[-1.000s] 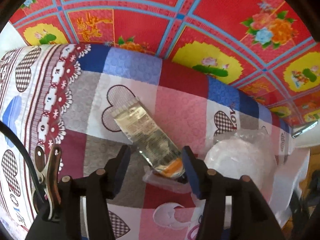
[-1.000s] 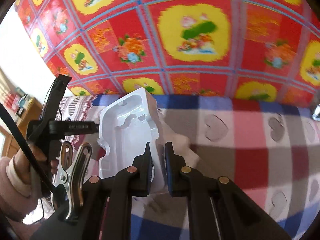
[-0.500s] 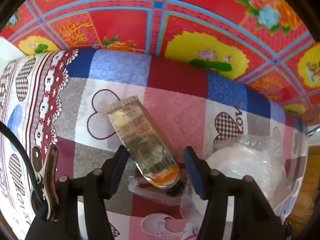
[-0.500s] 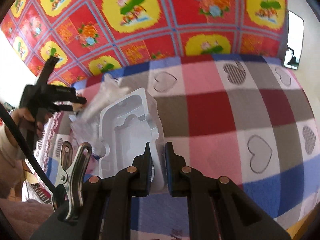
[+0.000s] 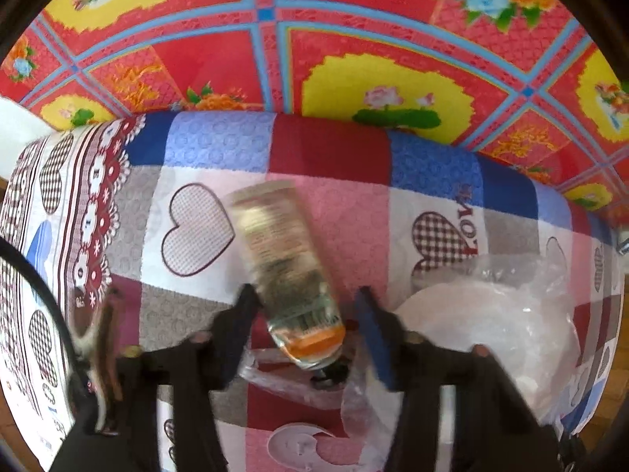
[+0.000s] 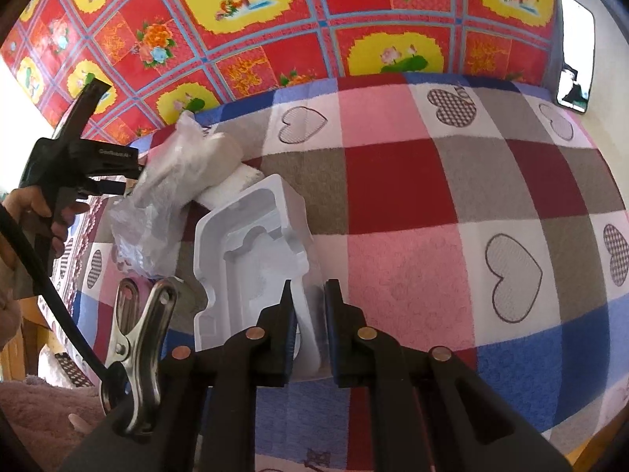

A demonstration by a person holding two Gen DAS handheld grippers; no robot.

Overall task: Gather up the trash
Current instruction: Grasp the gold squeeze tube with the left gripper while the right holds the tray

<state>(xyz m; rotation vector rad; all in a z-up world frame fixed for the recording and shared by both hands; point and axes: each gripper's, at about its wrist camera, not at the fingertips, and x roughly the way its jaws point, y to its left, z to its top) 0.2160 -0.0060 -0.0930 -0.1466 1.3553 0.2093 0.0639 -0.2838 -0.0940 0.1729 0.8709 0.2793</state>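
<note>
A flattened tube (image 5: 287,267) with small print and an orange band at its near end lies on the checked heart blanket (image 5: 354,204). My left gripper (image 5: 306,299) points down over it and its jaws are closing. The tube's near end lies between them, with a gap still showing at the right pad. A clear wrapper (image 5: 283,373) lies under the tube's end. My right gripper (image 6: 310,291) is shut on the rim of a white moulded foam tray (image 6: 251,251) held just above the blanket.
A crumpled clear bag with white packing (image 5: 491,314) lies right of the tube; in the right wrist view this bag (image 6: 173,181) sits behind the tray. A hand (image 6: 35,212) holds the other gripper's handle. Red flowered flooring (image 5: 354,19) lies beyond the bed's edge.
The left jaws have narrowed around the tube's orange end after widening. The right gripper came down towards the blanket with the foam tray still in it.
</note>
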